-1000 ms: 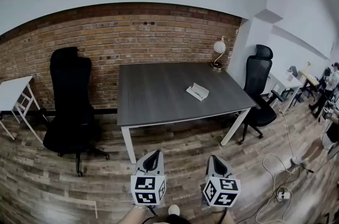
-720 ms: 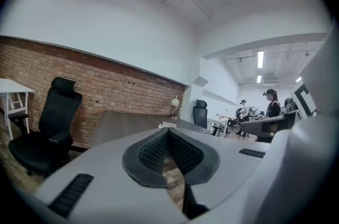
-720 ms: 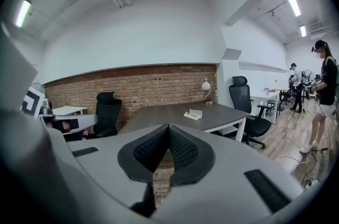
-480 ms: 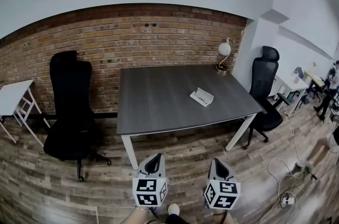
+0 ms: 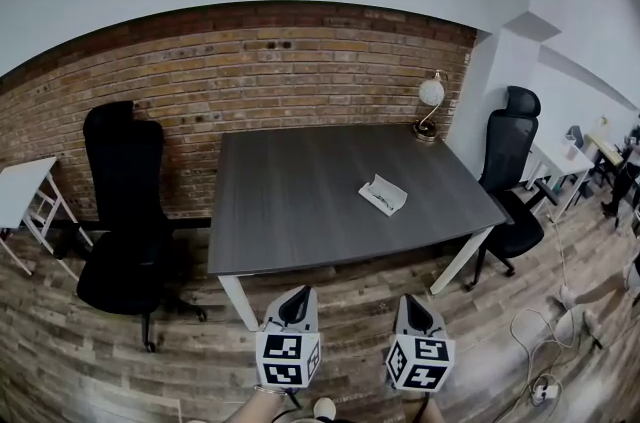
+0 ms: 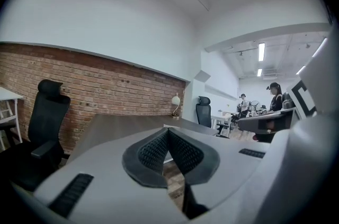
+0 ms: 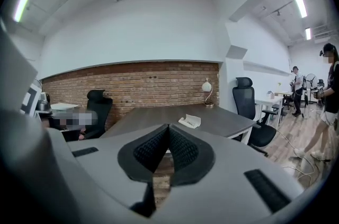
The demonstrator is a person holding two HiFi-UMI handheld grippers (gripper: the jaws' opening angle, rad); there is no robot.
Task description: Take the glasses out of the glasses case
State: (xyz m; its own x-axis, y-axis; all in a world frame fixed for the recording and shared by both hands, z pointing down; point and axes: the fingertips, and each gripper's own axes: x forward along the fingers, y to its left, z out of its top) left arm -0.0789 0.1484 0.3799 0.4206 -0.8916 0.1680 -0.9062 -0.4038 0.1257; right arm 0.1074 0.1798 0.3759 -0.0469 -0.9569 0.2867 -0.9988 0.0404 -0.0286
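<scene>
Since a second ago the table sits larger and lower in the head view. The glasses case has slid down-frame with it, so the person has walked nearer. Both grippers keep their spot at the bottom edge.

The case lies on the table's right half, roughly midway between front and back edge, well short of the lamp at the table's back right corner. It is white and looks part-open, but it is too small to be sure. No glasses can be made out in any view.

The left gripper and right gripper hang side by side off the table's front edge, over the wooden floor, both well apart from the case. The left tongs are closed tip to tip with nothing between them. The right tongs are the same, pads together and empty.

The grippers are likely held low, level and pointed at the table because this is the approach, a carry pose with no reach started. The right gripper view has the case almost dead ahead above its jaws. That fits the case being on the table's right side, so the right gripper probably gets there first.

A black chair stands off the table's left side, and another off its right, neither in the path. The brick wall runs behind the table's back edge.

The task has not begun. The jaws need to open before any contact.
</scene>
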